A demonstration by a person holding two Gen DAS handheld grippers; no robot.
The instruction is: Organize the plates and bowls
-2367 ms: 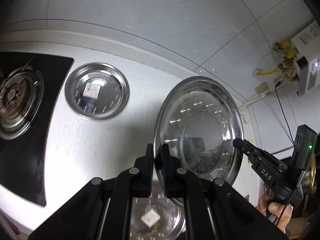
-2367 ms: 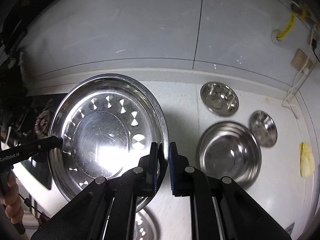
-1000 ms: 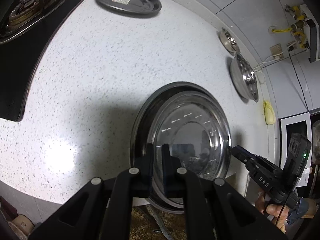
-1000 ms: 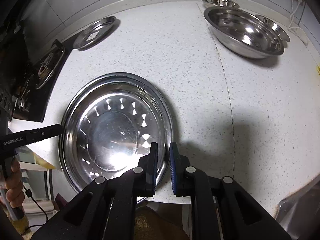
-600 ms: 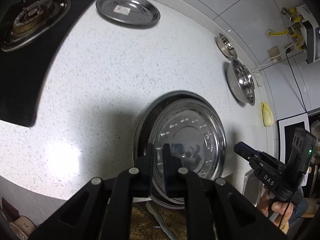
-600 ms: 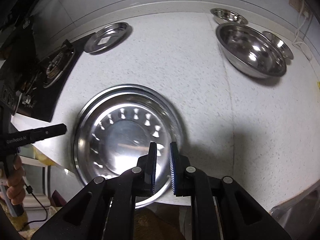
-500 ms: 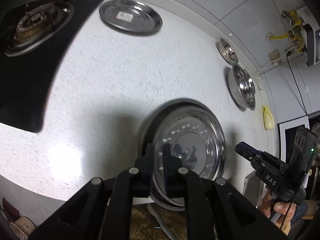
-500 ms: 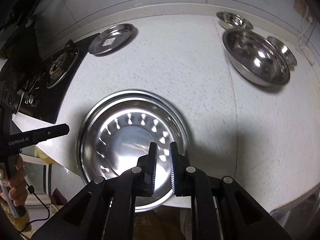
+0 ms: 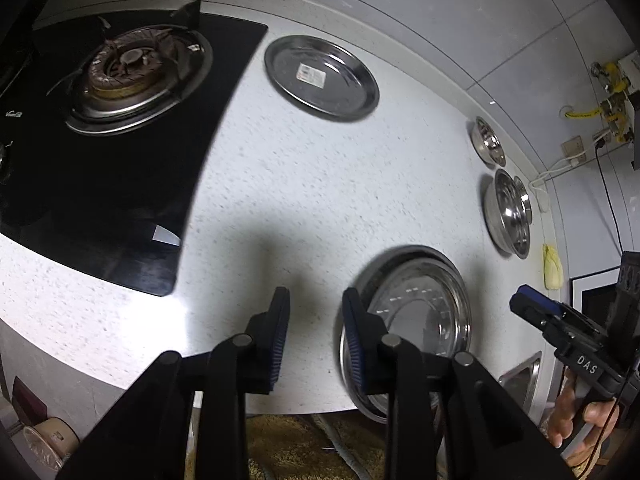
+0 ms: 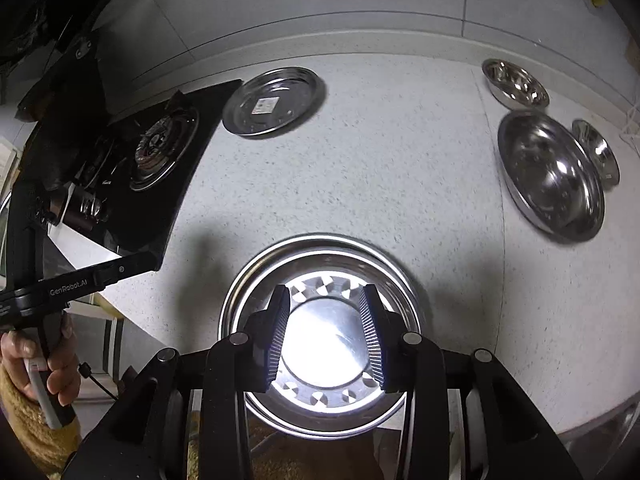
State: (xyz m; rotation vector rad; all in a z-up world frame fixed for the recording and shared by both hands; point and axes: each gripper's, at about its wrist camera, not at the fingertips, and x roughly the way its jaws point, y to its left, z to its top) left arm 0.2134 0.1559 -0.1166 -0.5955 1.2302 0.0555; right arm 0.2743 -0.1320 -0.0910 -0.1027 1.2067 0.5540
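A large steel plate point(image 10: 320, 264) lies on the speckled counter at its front edge, stacked on another plate; it also shows in the left wrist view point(image 9: 424, 308). My right gripper point(image 10: 325, 322) is open above the plate, holding nothing. My left gripper point(image 9: 316, 320) is open and empty just left of the plate's rim. A smaller steel plate point(image 9: 320, 78) with a sticker lies at the back by the hob, also in the right wrist view point(image 10: 274, 106). A big steel bowl point(image 10: 550, 176) and two small bowls point(image 10: 516, 84) point(image 10: 598, 152) stand at the right.
A black gas hob point(image 9: 120, 120) fills the counter's left side. A tiled wall point(image 10: 360, 8) runs behind the counter. A yellow cloth point(image 9: 553, 266) lies at the far right. The counter's front edge point(image 9: 120, 372) is close below both grippers.
Both grippers have opened and let go of the large plate, which now rests on the stack. Both have drawn back and up from it.
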